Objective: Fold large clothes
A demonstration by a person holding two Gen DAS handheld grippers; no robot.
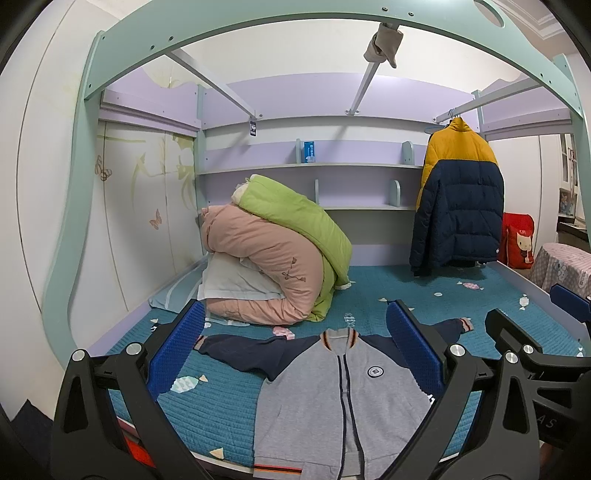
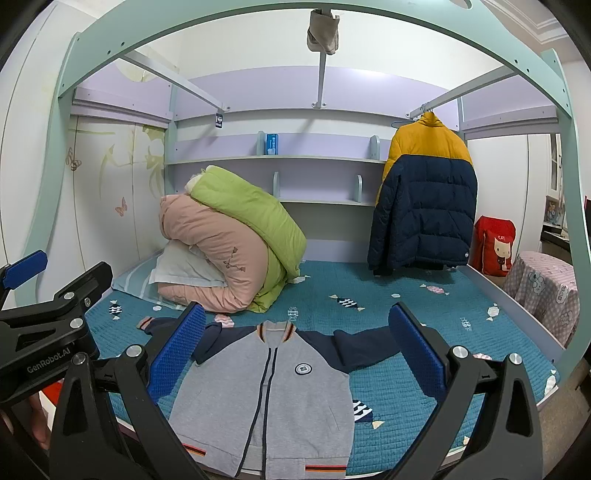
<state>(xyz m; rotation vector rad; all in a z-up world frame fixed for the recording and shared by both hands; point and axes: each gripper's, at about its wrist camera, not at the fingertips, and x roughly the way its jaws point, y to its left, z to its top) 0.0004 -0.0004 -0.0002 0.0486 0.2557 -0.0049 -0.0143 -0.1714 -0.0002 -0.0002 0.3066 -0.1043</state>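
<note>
The bed (image 1: 388, 295), covered in a teal quilted sheet with candy prints, fills the middle and lower part of both views beneath a mint-green bunk frame (image 1: 258, 22) that arches across the top. At the left centre of each frame a rolled stack of bedding (image 1: 273, 254) sits on the mattress: a pink quilt with a green quilt leaning over it and a white pillow tucked in at the lower left. At the right, a yellow and navy puffer jacket (image 2: 424, 192) hangs from a rail, its hem just above the sheet. Beside it, at the far right edge, stands a red bag (image 2: 495, 245) with a cartoon figure.

The grey zip jacket (image 2: 266, 402) with navy sleeves lies flat and face up at the lower centre of both views, zipped shut, collar pointing toward the shelves, sleeves spread out to either side, hem at the near edge of the bed.

The left tongs (image 1: 295, 343) hover above the jacket with their blue pads wide apart, holding nothing. The right tongs (image 2: 297, 343) hover likewise over the jacket, pads spread wide and empty. A small blue box (image 2: 272, 144) stands on the upper shelf at the back wall.
</note>
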